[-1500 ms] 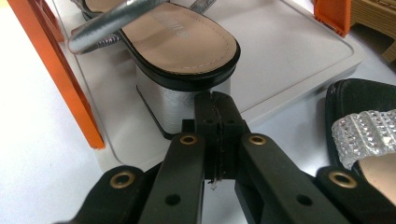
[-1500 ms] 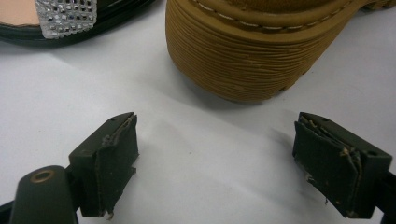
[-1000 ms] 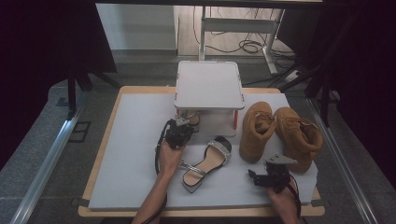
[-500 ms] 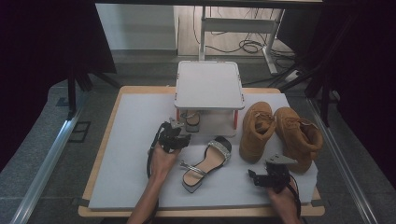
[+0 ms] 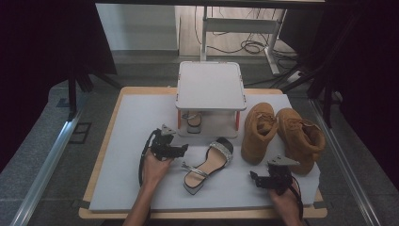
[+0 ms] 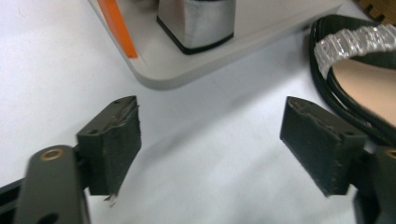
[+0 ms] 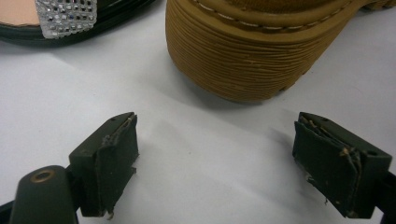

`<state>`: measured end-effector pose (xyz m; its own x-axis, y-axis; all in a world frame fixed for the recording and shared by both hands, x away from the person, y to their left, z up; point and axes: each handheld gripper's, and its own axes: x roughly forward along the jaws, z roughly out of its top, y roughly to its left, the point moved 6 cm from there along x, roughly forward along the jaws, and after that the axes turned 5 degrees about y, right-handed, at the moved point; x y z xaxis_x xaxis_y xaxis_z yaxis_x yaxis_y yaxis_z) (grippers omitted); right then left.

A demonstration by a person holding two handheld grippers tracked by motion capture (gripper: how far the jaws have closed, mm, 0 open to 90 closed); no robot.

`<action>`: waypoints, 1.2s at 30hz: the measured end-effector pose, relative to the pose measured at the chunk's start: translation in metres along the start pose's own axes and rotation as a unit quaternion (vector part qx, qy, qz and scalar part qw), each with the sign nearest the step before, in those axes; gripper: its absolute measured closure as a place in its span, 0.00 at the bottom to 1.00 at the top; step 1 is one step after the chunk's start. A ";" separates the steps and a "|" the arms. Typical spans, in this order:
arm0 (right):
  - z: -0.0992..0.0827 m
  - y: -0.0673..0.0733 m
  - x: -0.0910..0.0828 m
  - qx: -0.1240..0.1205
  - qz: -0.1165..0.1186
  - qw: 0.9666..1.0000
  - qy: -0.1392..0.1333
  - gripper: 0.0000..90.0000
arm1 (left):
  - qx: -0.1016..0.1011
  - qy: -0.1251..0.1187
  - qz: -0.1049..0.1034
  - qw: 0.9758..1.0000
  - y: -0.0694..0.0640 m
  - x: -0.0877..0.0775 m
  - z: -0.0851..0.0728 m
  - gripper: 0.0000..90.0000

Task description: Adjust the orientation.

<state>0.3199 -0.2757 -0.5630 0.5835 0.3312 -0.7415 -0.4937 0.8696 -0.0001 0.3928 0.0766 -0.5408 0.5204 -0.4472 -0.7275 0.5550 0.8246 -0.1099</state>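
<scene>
One silver-strapped sandal [image 5: 193, 120] stands on the lower tier of a small white shelf [image 5: 211, 84]; its block heel [image 6: 196, 23] shows in the left gripper view. Its twin [image 5: 207, 165] lies on the white mat in front. My left gripper [image 5: 181, 148] sits just left of the shelf's front corner. Its jaws have just been opening and now stand open, with only bare mat between them [image 6: 210, 126]. My right gripper [image 5: 256, 179] rests open near the front right, facing the heel of a tan boot [image 7: 252, 51].
Two tan boots [image 5: 259, 132] [image 5: 301, 139] stand side by side right of the shelf. The shelf has orange legs [image 6: 116, 28] and a pale base [image 6: 163, 70]. The white mat [image 5: 127, 141] covers a wooden table, with bare mat at the left.
The left gripper opened, let go of the sandal under the shelf and drew back to the front left. The right gripper stayed where it was.
</scene>
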 end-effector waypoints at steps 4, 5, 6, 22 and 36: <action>0.000 0.000 0.000 -0.001 -0.001 1.000 0.000 0.16 | 0.017 0.005 -0.010 1.000 0.000 -0.003 -0.007 0.15; 0.000 0.000 0.000 0.000 0.000 1.000 0.000 0.16 | 0.020 0.007 -0.010 1.000 0.000 -0.004 -0.009 0.15; 0.000 0.000 0.000 0.000 0.000 1.000 0.000 0.16 | 0.020 0.009 -0.011 1.000 0.000 -0.005 -0.011 0.14; 0.000 0.000 0.000 -0.001 -0.001 1.000 0.000 0.16 | -0.020 0.012 0.006 1.000 0.006 -0.029 -0.038 0.13; 0.000 0.000 0.000 -0.001 -0.001 1.000 0.000 0.16 | 0.003 0.039 -0.021 0.999 -0.014 -0.053 -0.067 0.13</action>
<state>0.3197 -0.2755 -0.5630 0.5844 0.3289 -0.7418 -0.4930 0.8700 -0.0026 0.3137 0.1123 -0.5461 0.4443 -0.4530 -0.7729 0.5790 0.8035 -0.1381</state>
